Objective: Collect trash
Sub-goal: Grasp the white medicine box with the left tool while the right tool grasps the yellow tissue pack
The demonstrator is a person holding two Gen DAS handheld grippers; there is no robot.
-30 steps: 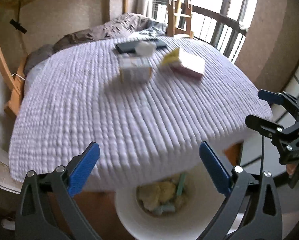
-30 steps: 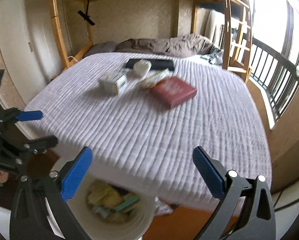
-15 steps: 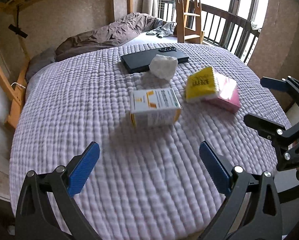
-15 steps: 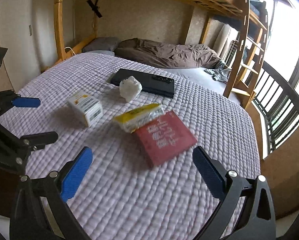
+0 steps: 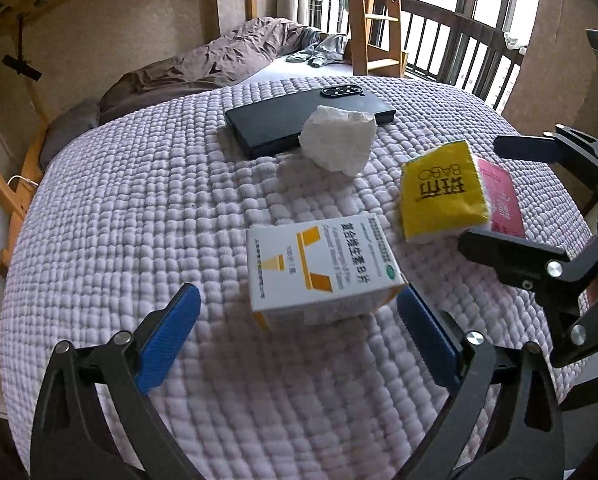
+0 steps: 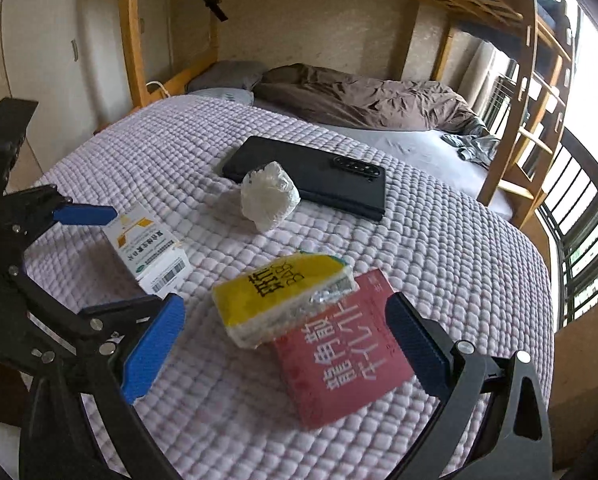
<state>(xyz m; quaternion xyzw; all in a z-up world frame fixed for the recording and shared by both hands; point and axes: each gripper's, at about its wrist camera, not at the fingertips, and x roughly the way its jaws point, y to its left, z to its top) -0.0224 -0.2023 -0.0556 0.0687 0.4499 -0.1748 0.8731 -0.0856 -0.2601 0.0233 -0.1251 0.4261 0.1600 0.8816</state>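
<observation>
A white and yellow medicine box [image 5: 319, 264] [image 6: 147, 256] lies on the lilac quilt [image 5: 139, 220]. My left gripper [image 5: 299, 340] [image 6: 115, 260] is low over it, jaws wide and closing, with the box's near end between the blue pads, untouched. A yellow tissue pack [image 5: 443, 192] [image 6: 287, 296] leans on a red book [image 6: 347, 356] [image 5: 503, 200]. My right gripper [image 6: 283, 344] [image 5: 519, 200] stands open around the pack and book, touching neither. A crumpled white tissue [image 5: 339, 144] [image 6: 269, 196] sits farther back.
A black phone [image 5: 299, 120] [image 6: 311, 184] lies flat behind the tissue. A brown duvet [image 6: 363, 100] is bunched at the bed's far end. The wooden bunk frame [image 6: 129, 40] and ladder [image 5: 375, 12] flank the bed; a railing [image 6: 579, 240] is on the right.
Both grippers moved forward from above the white bin at the bed's edge to low over the quilt. The bin has left view. The left jaws have narrowed slightly.
</observation>
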